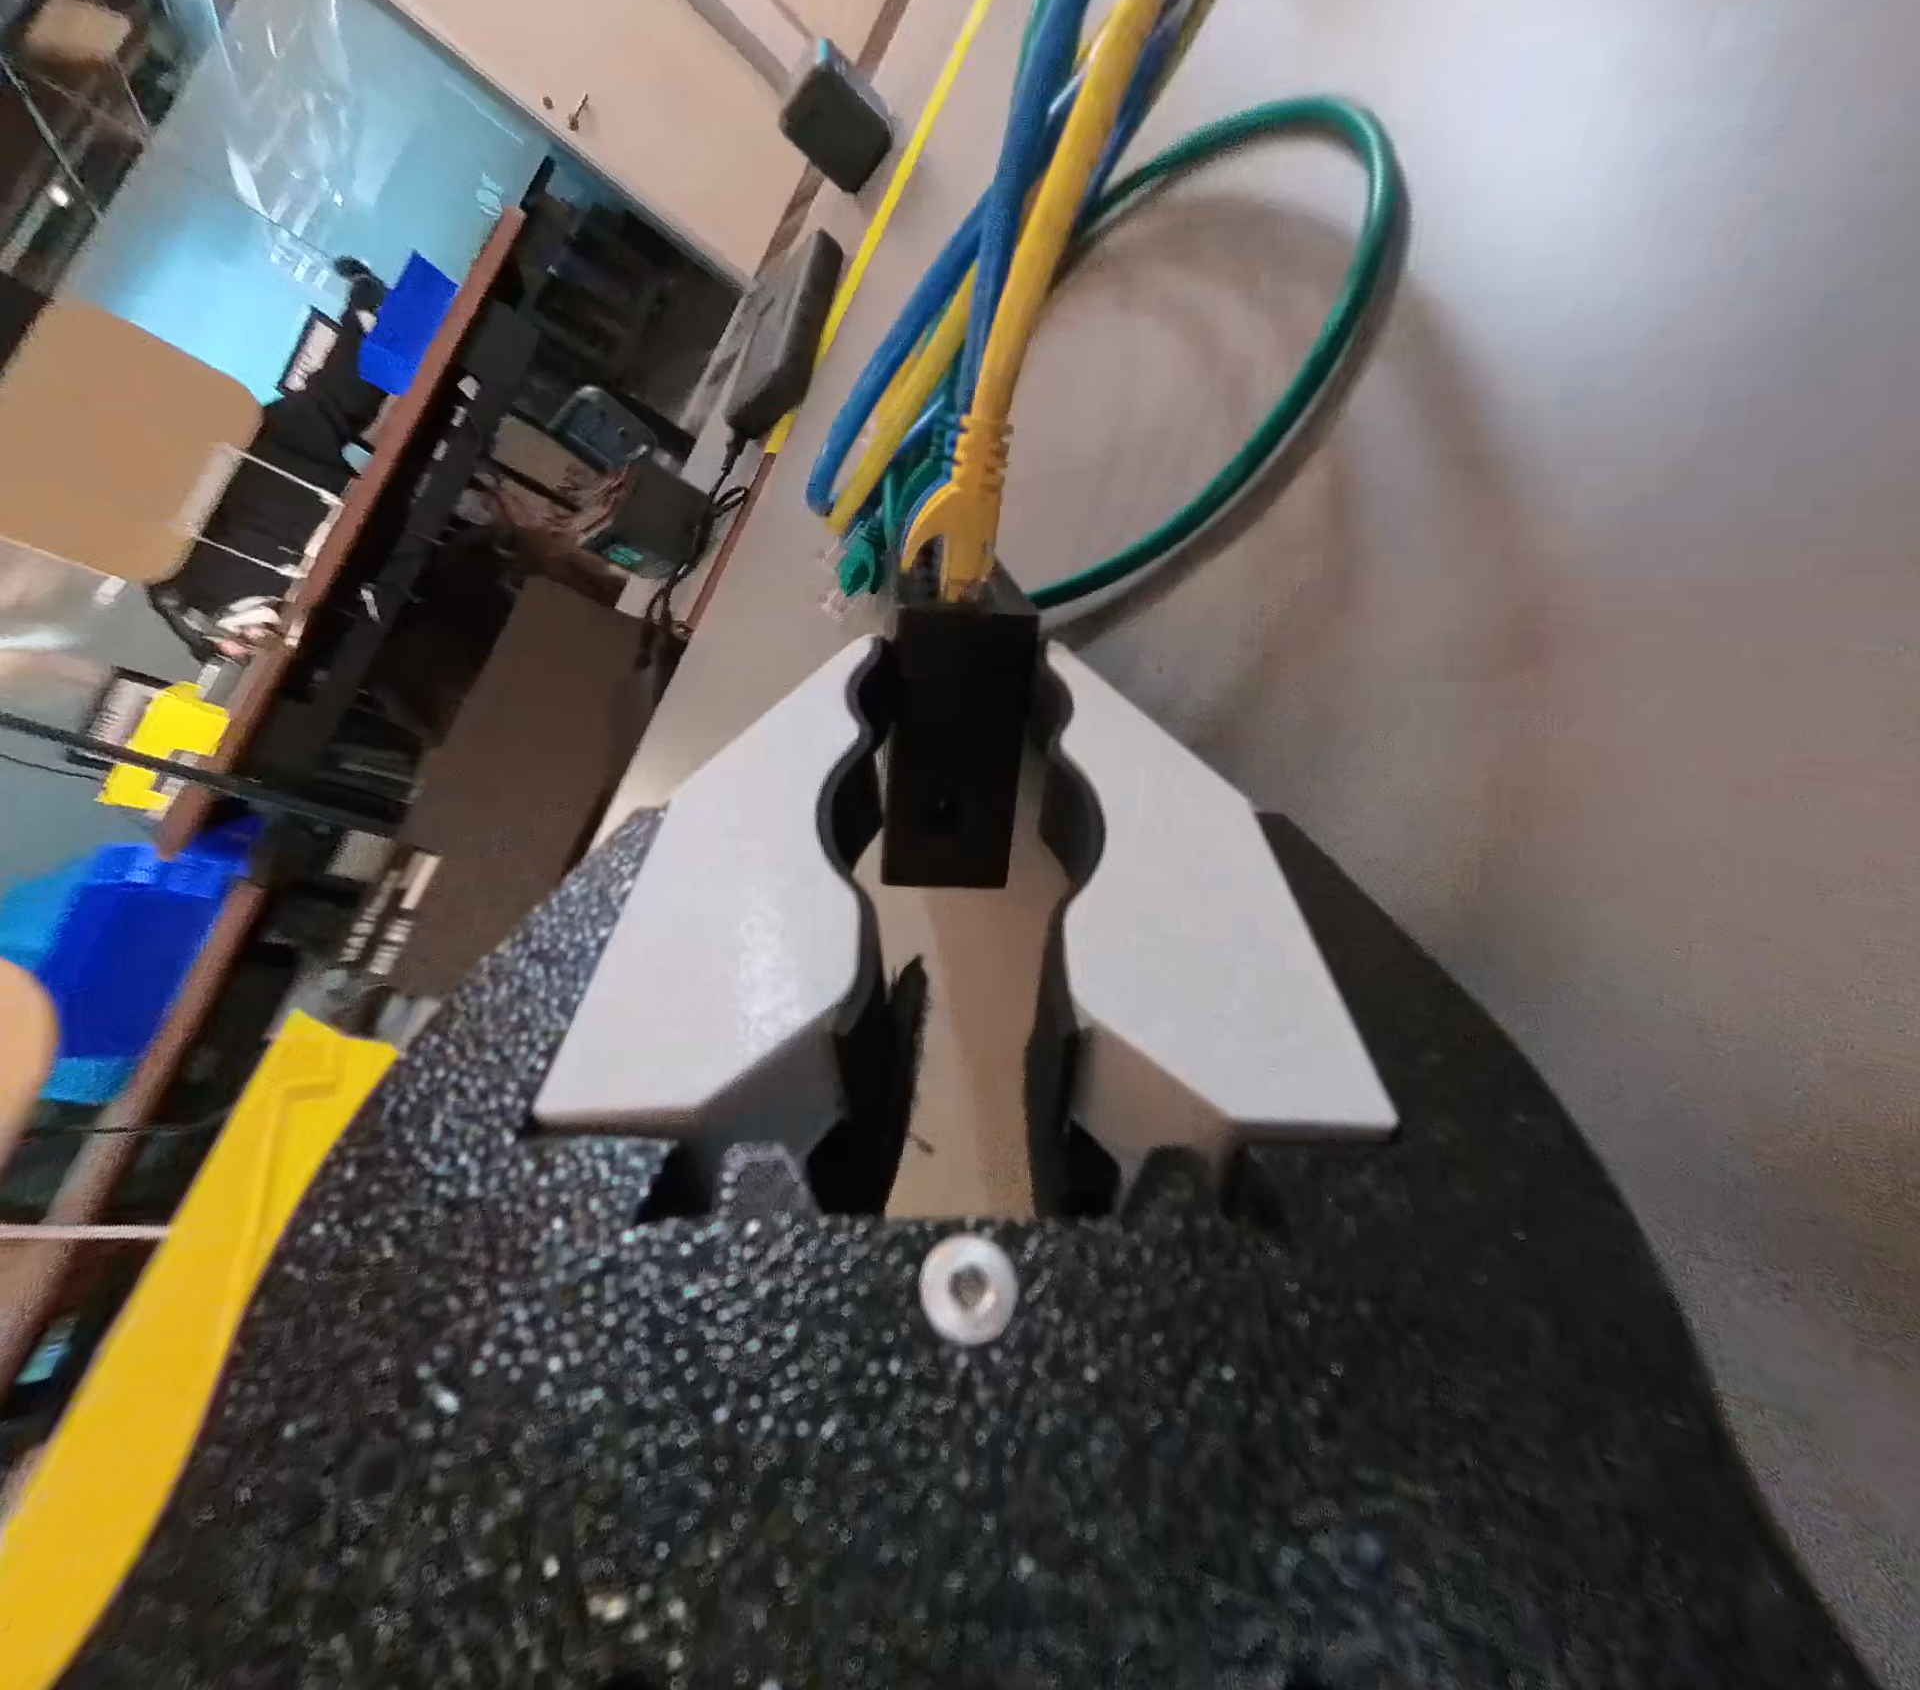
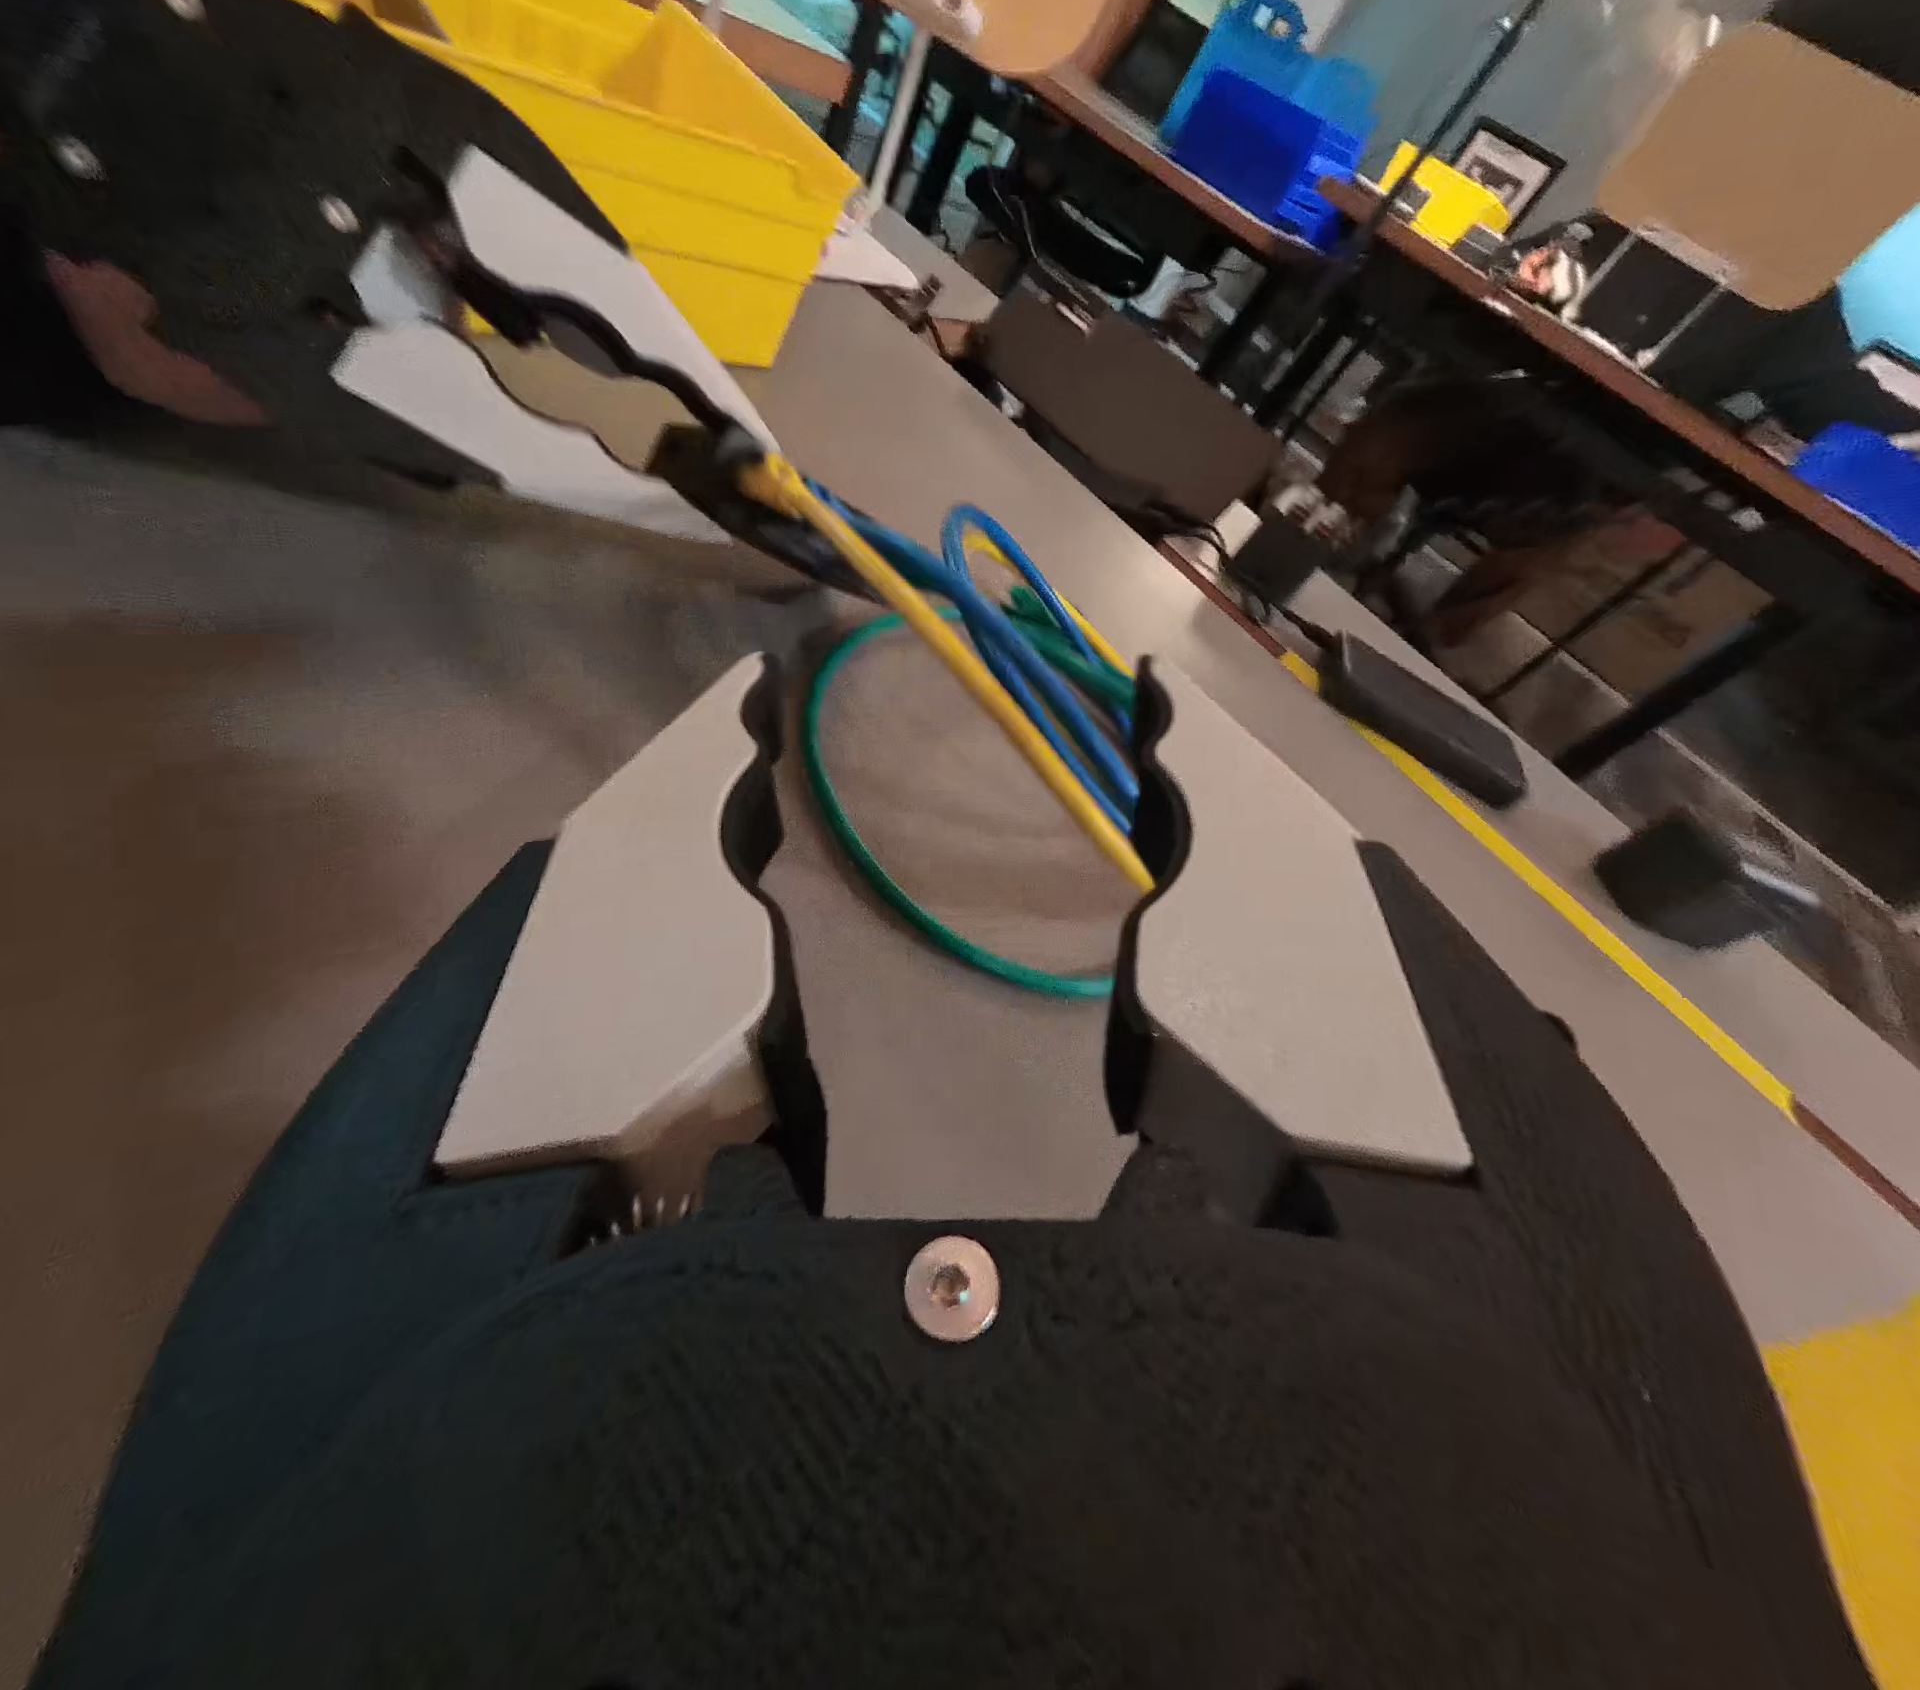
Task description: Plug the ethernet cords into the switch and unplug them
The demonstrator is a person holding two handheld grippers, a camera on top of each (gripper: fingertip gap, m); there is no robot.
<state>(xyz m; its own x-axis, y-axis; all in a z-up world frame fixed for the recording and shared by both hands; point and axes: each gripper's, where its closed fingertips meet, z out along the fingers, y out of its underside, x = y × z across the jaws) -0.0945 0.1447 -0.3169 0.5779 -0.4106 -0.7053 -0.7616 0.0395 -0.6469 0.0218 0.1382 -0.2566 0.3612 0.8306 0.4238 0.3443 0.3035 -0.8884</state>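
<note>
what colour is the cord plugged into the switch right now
Yellow cord, plugged into the black switch; clearest in the left wrist view.

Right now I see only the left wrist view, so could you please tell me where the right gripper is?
Observer: The right gripper is open, facing the cord pile, gripping nothing.
Operator: Is the yellow cord near it?
Observer: Yes, the yellow cord runs from the switch across its gap towards its right-hand finger.
Operator: Anything behind my left gripper?
Observer: A yellow bin sits behind the left gripper.
</note>
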